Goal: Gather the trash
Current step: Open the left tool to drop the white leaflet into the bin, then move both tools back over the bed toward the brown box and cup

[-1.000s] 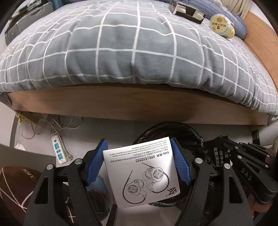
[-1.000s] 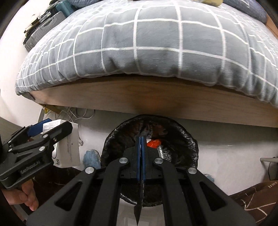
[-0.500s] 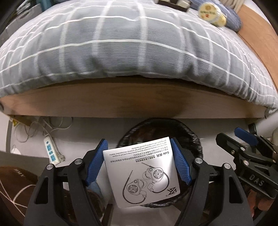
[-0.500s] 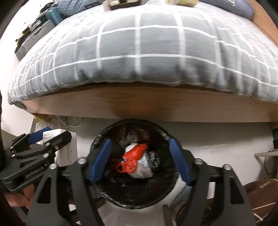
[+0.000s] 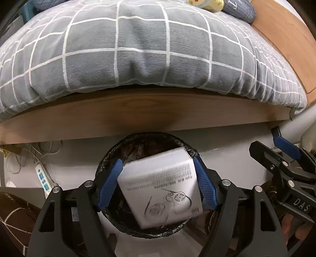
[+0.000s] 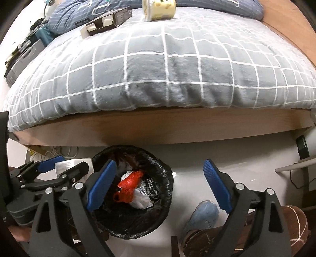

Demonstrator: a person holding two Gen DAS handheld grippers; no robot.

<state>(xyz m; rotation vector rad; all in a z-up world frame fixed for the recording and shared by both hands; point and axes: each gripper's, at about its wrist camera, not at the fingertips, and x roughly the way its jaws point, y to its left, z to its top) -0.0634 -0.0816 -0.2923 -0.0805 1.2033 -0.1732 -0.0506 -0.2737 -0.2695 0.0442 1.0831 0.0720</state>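
A white earphone box [image 5: 162, 189] sits tilted and blurred between the blue pads of my left gripper [image 5: 157, 162], which is shut on its sides right above the black-lined trash bin [image 5: 110, 158]. In the right wrist view the bin [image 6: 167, 178] holds a red bag [image 6: 130, 183] and crumpled wrappers. My right gripper [image 6: 159, 164] hangs to the right of the bin, its jaws opening wide with nothing between them. On the bed lie a yellow cup [image 6: 159, 8] and a dark open carton [image 6: 106, 21]. Each gripper shows in the other's view: the left gripper [image 6: 59, 172], the right gripper [image 5: 276, 156].
The wooden bed frame [image 6: 158, 126] and grey checked duvet [image 6: 167, 65] overhang just behind the bin. A power strip [image 5: 42, 176] with cables lies on the floor at left. A blue slipper [image 6: 203, 215] and a brown one [image 6: 286, 227] are near the right gripper.
My right gripper's jaws went from shut to wide open and it swung right, leaving the bin at its left. The left gripper moved over the bin and the box tilted in its grip.
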